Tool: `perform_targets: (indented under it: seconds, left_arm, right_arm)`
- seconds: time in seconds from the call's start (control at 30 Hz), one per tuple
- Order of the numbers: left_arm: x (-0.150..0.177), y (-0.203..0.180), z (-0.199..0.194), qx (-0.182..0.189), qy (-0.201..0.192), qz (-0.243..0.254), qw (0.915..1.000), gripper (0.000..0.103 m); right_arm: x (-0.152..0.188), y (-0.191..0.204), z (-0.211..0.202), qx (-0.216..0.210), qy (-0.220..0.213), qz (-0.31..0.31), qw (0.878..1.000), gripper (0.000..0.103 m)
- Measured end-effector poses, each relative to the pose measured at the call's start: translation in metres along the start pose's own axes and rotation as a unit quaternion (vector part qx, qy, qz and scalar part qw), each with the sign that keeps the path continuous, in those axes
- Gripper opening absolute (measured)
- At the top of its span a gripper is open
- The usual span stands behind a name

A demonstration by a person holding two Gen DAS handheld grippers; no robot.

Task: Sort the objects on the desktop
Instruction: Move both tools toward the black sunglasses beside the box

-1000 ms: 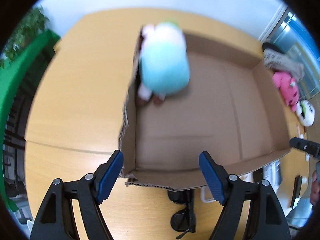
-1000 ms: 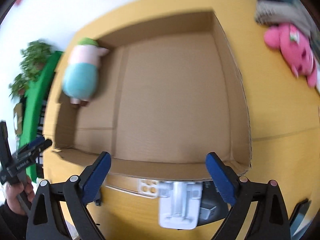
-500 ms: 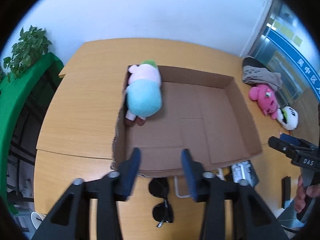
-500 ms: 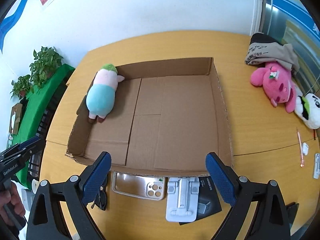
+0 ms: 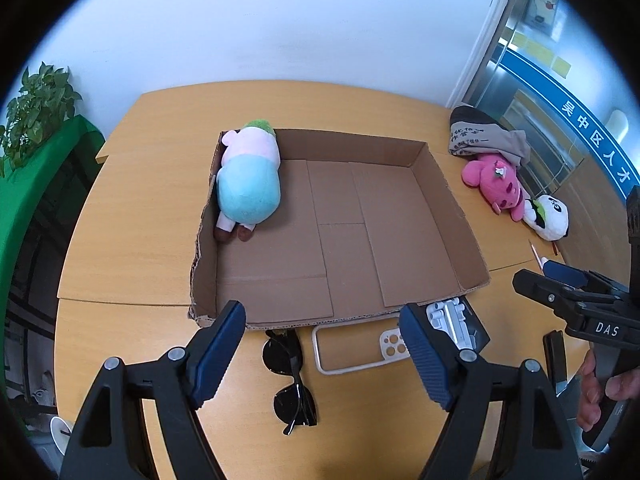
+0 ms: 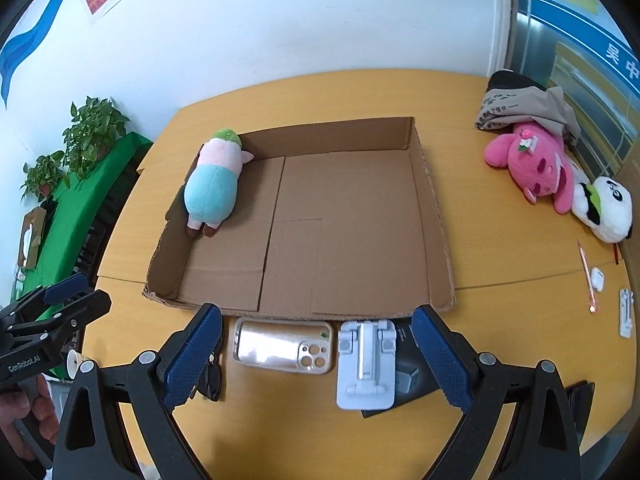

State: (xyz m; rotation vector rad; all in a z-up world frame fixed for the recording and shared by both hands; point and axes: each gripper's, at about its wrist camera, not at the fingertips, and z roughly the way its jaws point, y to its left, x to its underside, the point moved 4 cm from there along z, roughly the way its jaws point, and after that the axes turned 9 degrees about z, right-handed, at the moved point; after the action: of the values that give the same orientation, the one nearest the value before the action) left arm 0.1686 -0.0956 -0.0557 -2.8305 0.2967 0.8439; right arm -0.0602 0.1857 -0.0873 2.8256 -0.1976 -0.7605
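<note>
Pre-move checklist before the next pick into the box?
1. Left gripper open, nothing held: ok.
2. Right gripper open, nothing held: ok.
3. Box floor free beside the blue plush: ok.
4. Phone case, stand and sunglasses lie apart, reachable at the box's near edge: ok.
5. Pink plush touches the panda plush; single grab: cannot tell.
6. The two grippers stand apart from each other: ok.

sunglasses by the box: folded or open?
Folded. The sunglasses lie flat on the table, lenses stacked in line, no temple arms spread out.
</note>
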Motion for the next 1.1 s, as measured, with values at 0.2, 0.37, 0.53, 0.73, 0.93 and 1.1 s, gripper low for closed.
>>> perform_targets:
  seconds: [0.2,0.37,0.53,0.73,0.93,1.1]
  left_arm:
    - [0.007,0.001,0.002,0.009,0.0,0.0,1.0,0.079]
    - [0.009,0.009,0.006,0.012,0.004,-0.008,0.9999,0.079]
    - [0.02,0.018,0.013,0.019,0.01,-0.015,0.9997,0.079]
    - [0.062,0.029,0.04,0.039,0.059,-0.046,0.9964,0.078]
    - [0.109,0.036,0.074,0.077,0.121,-0.072,0.9871,0.078]
    - [0.124,0.04,0.102,0.11,0.152,-0.09,0.9781,0.077]
  right_arm:
    - [0.009,0.003,0.001,0.005,0.005,-0.002,1.0,0.098]
    - [0.003,0.013,0.003,0.004,0.001,-0.008,1.0,0.098]
    - [-0.004,0.024,0.012,0.001,0.008,-0.02,1.0,0.098]
    - [0.01,0.045,0.039,-0.027,0.066,-0.04,0.997,0.098]
    - [0.045,0.076,0.095,-0.091,0.19,-0.035,0.977,0.098]
    - [0.063,0.101,0.137,-0.134,0.252,-0.014,0.958,0.098]
